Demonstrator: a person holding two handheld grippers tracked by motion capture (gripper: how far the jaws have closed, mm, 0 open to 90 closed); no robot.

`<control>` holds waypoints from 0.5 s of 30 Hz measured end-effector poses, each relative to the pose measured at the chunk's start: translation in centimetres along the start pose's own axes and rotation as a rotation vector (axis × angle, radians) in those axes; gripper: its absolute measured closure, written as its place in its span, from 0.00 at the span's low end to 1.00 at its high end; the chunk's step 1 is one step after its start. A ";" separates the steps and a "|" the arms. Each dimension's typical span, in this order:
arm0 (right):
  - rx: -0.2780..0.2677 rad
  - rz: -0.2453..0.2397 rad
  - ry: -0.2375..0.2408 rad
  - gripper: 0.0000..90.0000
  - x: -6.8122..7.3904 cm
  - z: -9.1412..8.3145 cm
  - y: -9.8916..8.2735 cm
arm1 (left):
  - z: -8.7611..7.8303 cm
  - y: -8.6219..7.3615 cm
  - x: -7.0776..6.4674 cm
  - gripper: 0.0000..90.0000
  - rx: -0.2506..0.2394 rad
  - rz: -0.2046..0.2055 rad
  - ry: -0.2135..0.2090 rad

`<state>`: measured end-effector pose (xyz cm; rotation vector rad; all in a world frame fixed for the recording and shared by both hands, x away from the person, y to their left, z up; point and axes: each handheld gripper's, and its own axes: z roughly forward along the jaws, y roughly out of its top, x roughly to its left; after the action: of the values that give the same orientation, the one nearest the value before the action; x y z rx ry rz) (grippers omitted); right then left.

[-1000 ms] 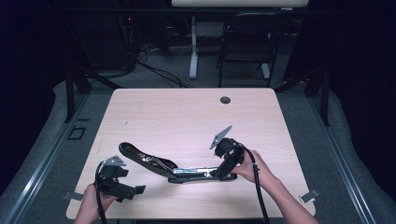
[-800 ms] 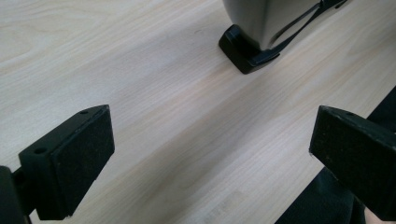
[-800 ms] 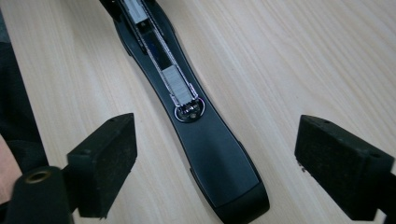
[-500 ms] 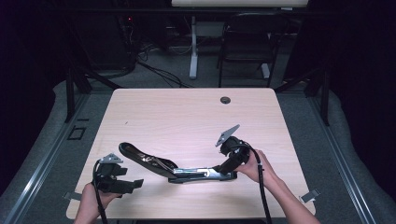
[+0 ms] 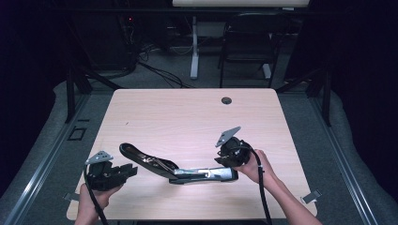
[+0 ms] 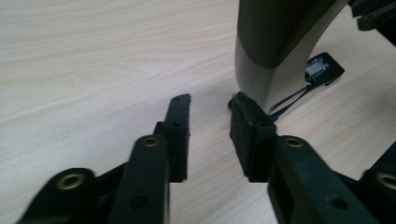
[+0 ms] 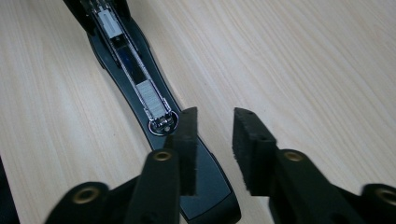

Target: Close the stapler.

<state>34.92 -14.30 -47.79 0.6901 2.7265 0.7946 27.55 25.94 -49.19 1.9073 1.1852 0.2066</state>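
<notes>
A dark room surrounds a pale wood-grain desk (image 5: pixel 187 117), with chair legs and cables on the floor at the far side and a small round cable grommet (image 5: pixel 226 100) near the desk's far edge. On the near half of the desk lies an opened black stapler (image 5: pixel 173 166): its base rests flat toward the right, and its top arm is swung out toward the left, rising at a slant. In the right gripper view the staple channel (image 7: pixel 135 74) lies exposed, with a short strip of silver staples (image 7: pixel 152 99) near its rounded end. No brand or writing can be read on it.

The right claw (image 7: pixel 215 128) hovers over the right end of the stapler's base. Its jaws have just been closing and now stand a narrow gap apart with nothing pressed between them; one pad hangs above the glossy black base.

The left claw (image 6: pixel 210 116) sits at the near left, low over the desk beside the tip of the raised stapler arm. Its jaws have just been closing too; a small gap remains, and one pad is just beside or touching that tip without gripping it.
</notes>
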 end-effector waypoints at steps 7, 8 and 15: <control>-0.004 -0.013 -0.012 0.97 0.2 0.3 0.3 | -0.4 0.4 -0.5 0.91 -0.102 -0.019 0.029; -0.008 -0.011 -0.010 0.98 0.2 0.3 0.3 | -0.5 0.5 -0.5 0.92 -0.117 -0.023 0.027; -0.036 0.000 -0.019 0.99 0.5 -0.1 0.7 | -0.4 0.6 -0.8 0.95 -0.134 -0.019 0.007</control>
<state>34.66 -13.62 -47.35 0.6869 2.6888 0.8310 27.33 25.44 -48.33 1.7797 1.1650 0.2755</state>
